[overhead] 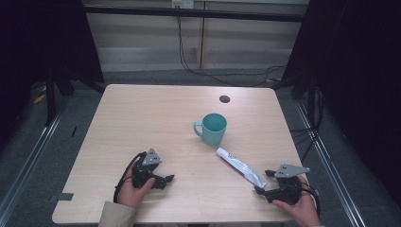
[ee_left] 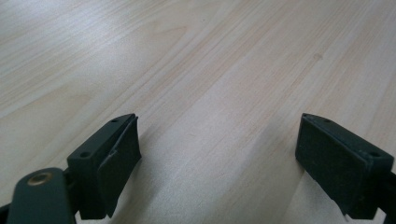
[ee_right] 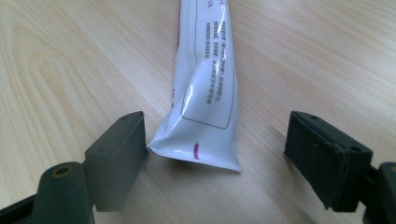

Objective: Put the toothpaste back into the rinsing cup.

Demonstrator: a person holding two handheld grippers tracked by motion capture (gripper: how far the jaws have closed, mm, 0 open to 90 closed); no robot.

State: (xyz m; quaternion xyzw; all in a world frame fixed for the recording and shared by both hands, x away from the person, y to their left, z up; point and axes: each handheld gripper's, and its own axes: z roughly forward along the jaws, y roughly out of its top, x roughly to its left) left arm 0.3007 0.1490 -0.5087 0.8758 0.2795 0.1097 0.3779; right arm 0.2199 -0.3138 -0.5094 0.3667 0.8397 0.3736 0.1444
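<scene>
A white toothpaste tube [overhead: 240, 166] lies flat on the wooden table [overhead: 142, 113], slanting from near the mug toward the front right. My right gripper [overhead: 263, 182] rests low on the table at the tube's crimped end. In the right gripper view the tube [ee_right: 205, 84] has its flat end between the wide-apart jaws of that gripper [ee_right: 217, 121], closer to the left jaw, and neither pad presses on it. My left gripper [overhead: 166, 181] sits at the front left, pointing right. Its jaws [ee_left: 219, 126] are open over bare wood.
A teal mug [overhead: 210, 127] stands upright near the table's middle, handle to the left, just beyond the tube's far end. A dark round cable hole [overhead: 224, 99] sits farther back. Black curtains flank both sides, and cables hang behind the far edge.
</scene>
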